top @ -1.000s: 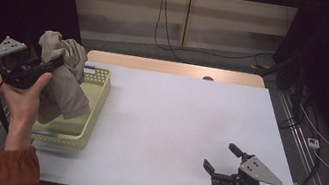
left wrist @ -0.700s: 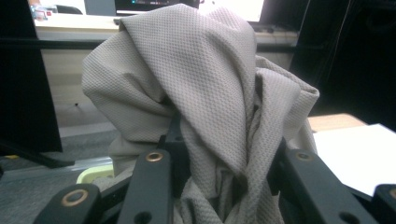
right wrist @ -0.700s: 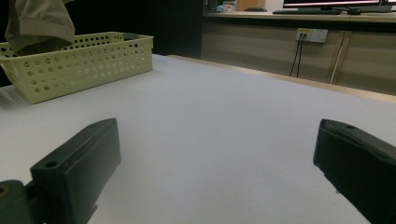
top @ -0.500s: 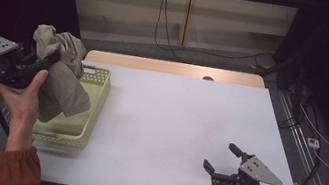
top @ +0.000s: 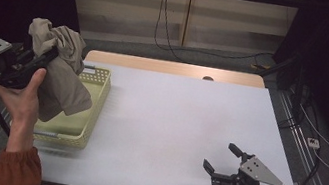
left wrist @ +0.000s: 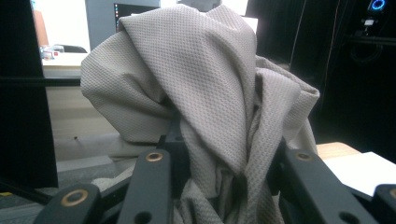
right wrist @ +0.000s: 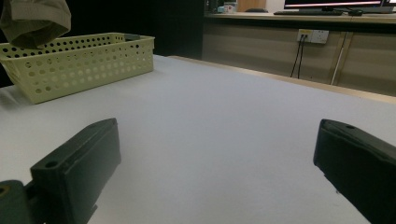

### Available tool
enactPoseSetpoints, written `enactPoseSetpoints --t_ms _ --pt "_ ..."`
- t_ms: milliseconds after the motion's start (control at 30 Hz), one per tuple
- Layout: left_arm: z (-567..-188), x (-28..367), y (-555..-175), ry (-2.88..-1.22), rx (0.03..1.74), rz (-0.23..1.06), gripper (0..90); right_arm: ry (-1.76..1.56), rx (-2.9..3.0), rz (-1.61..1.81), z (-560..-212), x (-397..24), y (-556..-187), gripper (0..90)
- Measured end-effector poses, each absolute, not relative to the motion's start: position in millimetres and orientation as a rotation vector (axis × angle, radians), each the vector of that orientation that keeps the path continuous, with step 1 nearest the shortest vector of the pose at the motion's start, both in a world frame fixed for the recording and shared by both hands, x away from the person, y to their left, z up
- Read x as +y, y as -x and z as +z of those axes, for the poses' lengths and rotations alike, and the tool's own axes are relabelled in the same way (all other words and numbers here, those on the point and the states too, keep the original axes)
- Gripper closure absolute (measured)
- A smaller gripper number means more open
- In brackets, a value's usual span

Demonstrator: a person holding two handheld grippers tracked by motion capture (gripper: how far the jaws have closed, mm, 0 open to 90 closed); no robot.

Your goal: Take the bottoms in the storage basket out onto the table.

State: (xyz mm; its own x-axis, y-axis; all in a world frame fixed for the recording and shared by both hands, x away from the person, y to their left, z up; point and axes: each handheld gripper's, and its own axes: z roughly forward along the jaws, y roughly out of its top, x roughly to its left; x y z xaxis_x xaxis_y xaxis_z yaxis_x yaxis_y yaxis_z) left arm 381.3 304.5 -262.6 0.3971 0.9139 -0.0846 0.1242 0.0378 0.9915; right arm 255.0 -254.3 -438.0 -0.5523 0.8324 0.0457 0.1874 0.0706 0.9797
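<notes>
- The left gripper (top: pixel 47 55) is raised at the table's left edge, above the near left part of the basket, with its jaws clamped on a bunched beige cloth (top: pixel 62 73).
- In the left gripper view the cloth (left wrist: pixel 205 107) is squeezed between the two black jaws; it has a fine waffle-like weave and folds over above the jaw tips in a hood-like hump.
- From the high view, the upper bunch of the cloth rises above the gripper, while the longer part hangs down over the basket's inside; whether its lowest edge touches the basket floor I cannot tell.
- The pale yellow perforated basket (top: pixel 93 111) sits on the left side of the white table (top: pixel 172 124), its long side running away from the person.
- The left hand (top: pixel 25 97) grips the tool from below, and an orange-brown sleeve (top: pixel 15 171) covers the forearm.
- The right gripper (top: pixel 223 158) rests low at the near right corner of the table, well apart from basket and cloth, its jaws spread wide with nothing between them.
- The right gripper view looks across bare tabletop between those parted jaws, toward the basket (right wrist: pixel 79 63) and a hanging fold of the cloth (right wrist: pixel 35 21) at upper left.
- Cables (top: pixel 173 28) trail along the floor beyond the table's far wooden edge.
</notes>
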Motion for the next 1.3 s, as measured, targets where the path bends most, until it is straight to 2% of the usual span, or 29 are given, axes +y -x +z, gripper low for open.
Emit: enactPoseSetpoints --t_ms 500,1300 --pt "-253.0 297.4 -372.2 -1.367 0.945 0.79 65.9 -1.014 1.797 1.524 -437.7 -254.4 -254.9 0.4" --pt "-239.9 272.0 -365.8 -1.395 0.89 0.758 65.8 -1.006 1.801 1.527 -437.4 -254.5 -254.1 0.4"
